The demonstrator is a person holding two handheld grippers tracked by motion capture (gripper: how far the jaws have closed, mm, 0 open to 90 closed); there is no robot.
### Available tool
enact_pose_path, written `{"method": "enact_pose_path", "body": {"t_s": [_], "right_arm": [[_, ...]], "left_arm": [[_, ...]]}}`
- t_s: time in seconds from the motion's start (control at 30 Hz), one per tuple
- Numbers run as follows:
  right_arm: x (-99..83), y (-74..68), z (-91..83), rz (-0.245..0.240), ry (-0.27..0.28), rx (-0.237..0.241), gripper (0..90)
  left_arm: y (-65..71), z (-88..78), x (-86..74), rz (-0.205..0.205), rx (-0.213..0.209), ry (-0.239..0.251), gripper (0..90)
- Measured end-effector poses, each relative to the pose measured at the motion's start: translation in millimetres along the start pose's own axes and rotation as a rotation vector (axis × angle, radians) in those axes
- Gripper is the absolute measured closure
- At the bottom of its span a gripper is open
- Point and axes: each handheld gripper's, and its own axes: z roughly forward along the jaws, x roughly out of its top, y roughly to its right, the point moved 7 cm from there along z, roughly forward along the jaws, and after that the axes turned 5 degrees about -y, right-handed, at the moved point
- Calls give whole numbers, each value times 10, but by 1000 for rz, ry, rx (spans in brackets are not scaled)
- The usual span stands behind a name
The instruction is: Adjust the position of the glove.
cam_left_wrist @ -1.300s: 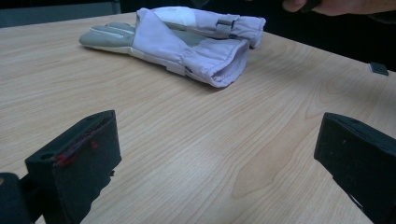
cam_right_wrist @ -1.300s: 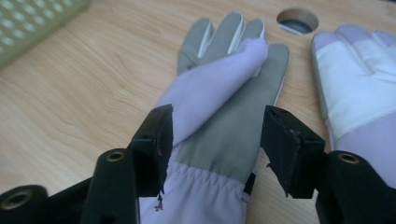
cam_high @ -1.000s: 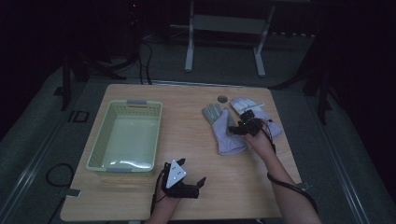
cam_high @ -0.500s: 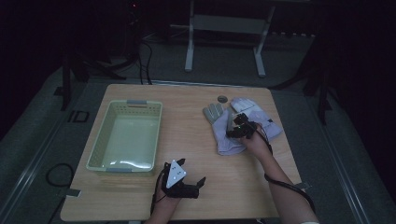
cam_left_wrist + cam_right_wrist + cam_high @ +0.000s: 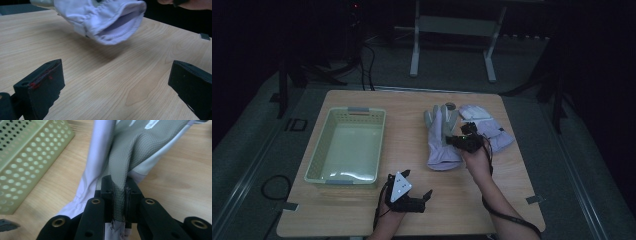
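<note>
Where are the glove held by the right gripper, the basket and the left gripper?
glove (image 5: 130, 150), right gripper view, grey textured palm.
basket (image 5: 357, 109), high view, far rim.
left gripper (image 5: 117, 82), left gripper view, midway between its open jaws.

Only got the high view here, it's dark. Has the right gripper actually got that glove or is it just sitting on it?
Observer: It's gripped. In the right gripper view the right gripper is shut on a fold of the glove's grey palm fabric.
Operator: Cuff dragging on the table?
Observer: No. The left gripper view shows the open cuff lifted off the wood, with its shadow underneath.
Operator: Left gripper?
Observer: The left gripper is open, nothing between its jaws.
</note>
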Motion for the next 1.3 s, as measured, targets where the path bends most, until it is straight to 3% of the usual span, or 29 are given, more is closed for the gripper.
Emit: {"method": "enact_pose_path", "body": {"t_s": [0.07, 0.1, 0.13, 0.17, 0.2, 0.23, 0.27, 0.33, 0.37, 0.4, 0.43, 0.5, 0.57, 0.63, 0.67, 0.7, 0.77, 0.8, 0.87, 0.9, 0.97, 1.0, 1.03, 1.07, 1.13, 1.17, 1.2, 1.27, 1.3], "right_arm": [[-46, -45, -25, -9, 11, -19, 807], [-188, -116, -33, 35, 23, -3, 808], [-188, -116, -33, 35, 23, -3, 808], [-298, -163, 0, 94, 13, 65, 807], [-298, -163, 0, 94, 13, 65, 807], [-342, -157, 15, 55, 27, -11, 808], [-437, -179, 87, 114, 0, 59, 807], [-513, -153, 158, 80, -4, -32, 807], [-565, -156, 225, 95, -38, -5, 806], [-608, -144, 277, 92, -46, -22, 806], [-644, -121, 325, 45, -56, -84, 804], [-696, -98, 373, 67, -70, -76, 796], [-692, -70, 376, 16, -62, -118, 770], [-699, -56, 384, 36, -67, -108, 756], [-694, -42, 384, 6, -79, -114, 664], [-693, -33, 375, 32, -82, -103, 616], [-669, -41, 315, 16, -80, -94, 501], [-644, -48, 262, 23, -68, -89, 496], [-598, -91, 169, -36, -61, -87, 475], [-571, -82, 124, -34, -47, -92, 476], [-538, -80, 59, -25, -63, -18, 455], [-538, -80, 59, -25, -63, -18, 455], [-492, -63, -20, -62, -28, -35, 463], [-451, -57, -119, -69, -24, 27, 462], [-416, -24, -220, -178, -3, -41, 466], [-391, 7, -276, -152, 23, -23, 479], [-366, 21, -339, -183, 61, -14, 509], [-349, 108, -407, -176, 71, -38, 510], [-350, 118, -428, -207, 72, -15, 523]], "left_arm": [[2, 2, 0, 0, -1, -1, 6], [-1, -2, -1, 1, -1, -1, 6], [-1, -2, -1, 1, -1, -1, 6], [-2, -1, -1, 1, -3, -3, 6], [-2, -1, -1, 1, -3, -3, 6], [-3, -1, -1, 0, -3, -2, 6], [-3, -1, -1, 0, -3, -2, 6], [-6, 0, -1, -2, -4, -2, 6], [-7, 0, -2, -3, -4, -5, 6], [-9, -1, -2, -4, -4, -4, 6], [-10, -1, -1, -6, -4, -3, 6], [-11, 0, -1, -9, -6, -3, 6], [-12, -1, -1, -9, -7, -3, 6], [-9, -2, -1, -5, -6, -3, 6], [-8, -2, -1, -4, -6, -2, 6], [-7, 0, -2, -3, -5, -4, 6], [-3, -2, -2, 0, -3, -4, 6], [-3, 0, -3, 0, -4, -6, 6], [-2, -1, -2, 1, -4, -4, 6], [3, 1, -2, 6, -4, -6, 6], [9, -3, -2, 13, -3, -4, 6], [9, -3, -2, 13, -3, -4, 6], [15, 1, -3, 17, -6, -6, 6], [12, 3, -2, 13, -7, -6, 6], [1, 3, 0, -4, -11, -2, 6], [-10, 4, 0, -14, -9, -4, 6], [-10, 4, -1, -15, -11, -5, 6], [-2, 3, -1, -2, -11, -6, 6], [8, 5, -1, 7, -10, -7, 6]]}}
